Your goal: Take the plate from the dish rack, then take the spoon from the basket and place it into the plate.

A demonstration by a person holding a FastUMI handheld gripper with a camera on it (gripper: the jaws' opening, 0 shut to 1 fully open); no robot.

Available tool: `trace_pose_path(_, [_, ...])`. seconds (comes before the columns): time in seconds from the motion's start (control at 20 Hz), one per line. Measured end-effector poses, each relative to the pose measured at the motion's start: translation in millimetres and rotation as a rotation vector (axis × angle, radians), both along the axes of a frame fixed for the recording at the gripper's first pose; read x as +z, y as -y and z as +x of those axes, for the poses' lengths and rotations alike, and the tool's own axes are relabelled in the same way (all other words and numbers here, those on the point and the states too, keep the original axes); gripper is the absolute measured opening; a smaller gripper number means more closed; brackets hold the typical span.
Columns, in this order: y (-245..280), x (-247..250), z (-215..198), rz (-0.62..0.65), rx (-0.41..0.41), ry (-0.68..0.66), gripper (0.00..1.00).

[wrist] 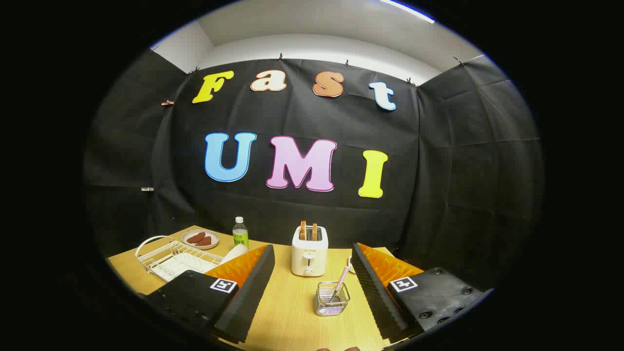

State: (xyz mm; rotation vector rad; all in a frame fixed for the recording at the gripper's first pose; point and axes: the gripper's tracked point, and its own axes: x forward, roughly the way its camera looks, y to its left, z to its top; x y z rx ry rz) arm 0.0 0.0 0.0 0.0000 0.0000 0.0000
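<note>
Gripper (312,287) wide open, holding nothing. Basket (332,299) with spoon (340,284) sits between the fingers. Dish rack (168,257) and plate (234,253) left of basket

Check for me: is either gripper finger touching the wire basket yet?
Apart. In the gripper view the gripper is open, and the wire basket with the spoon stands between the fingers with bare table showing on both sides of it.

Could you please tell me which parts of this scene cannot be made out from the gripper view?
- Plate in the dish rack: mostly hidden behind the left of the open gripper's fingers.
- Spoon in the basket: its bowl end is masked by the wire mesh.
- White object beside the toaster: cut off by the right finger, unidentifiable.
</note>
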Motion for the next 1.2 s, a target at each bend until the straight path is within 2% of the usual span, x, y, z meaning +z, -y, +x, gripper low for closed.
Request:
trace_pose_path(0.3, [-7, -8, 0, 0.005, 0.036, -0.02, 0.98])
trace_pose_path(0.65, [7, -11, 4, 0.033, 0.0, -0.038, 0.98])
trace_pose_path(0.85, [6, -14, 4, 0.031, 0.009, -0.054, 0.97])
trace_pose_path(1.2, [-10, -12, 8, 0.026, 0.065, -0.067, 0.97])
